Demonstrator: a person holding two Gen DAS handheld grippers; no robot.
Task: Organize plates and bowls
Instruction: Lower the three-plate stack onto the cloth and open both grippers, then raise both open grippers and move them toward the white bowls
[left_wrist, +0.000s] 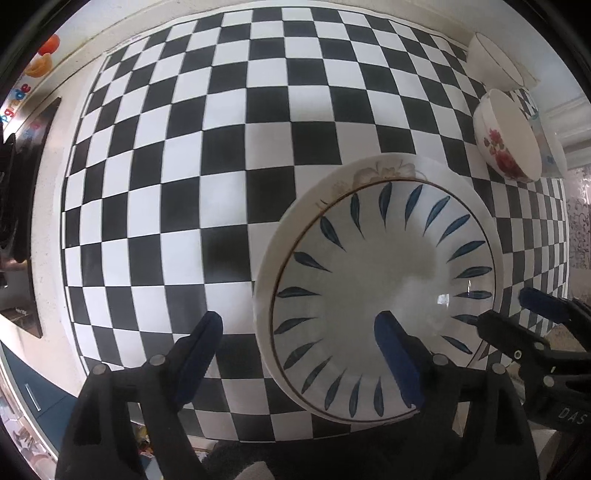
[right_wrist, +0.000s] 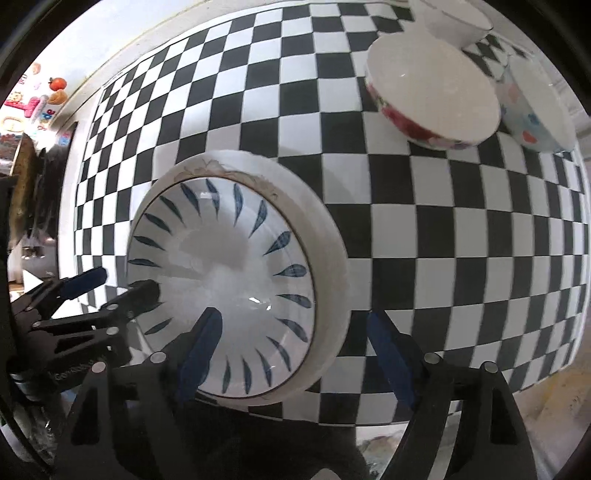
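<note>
The blue-leaf plate sits stacked on a larger white plate on the checkered mat, lower right in the left wrist view. Both the left gripper and right gripper are spread wide over its opposite rims, gripping nothing. Three bowls sit upper right, including a red-flower bowl.

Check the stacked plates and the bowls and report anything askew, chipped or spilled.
Nothing is spilled or visibly chipped. The blue-leaf plate sits off-centre on the floral plate beneath, leaving a wider crescent of rim on the far side. The three bowls, including the rose bowl, stand upright and crowd one corner of the checkered mat.
</note>
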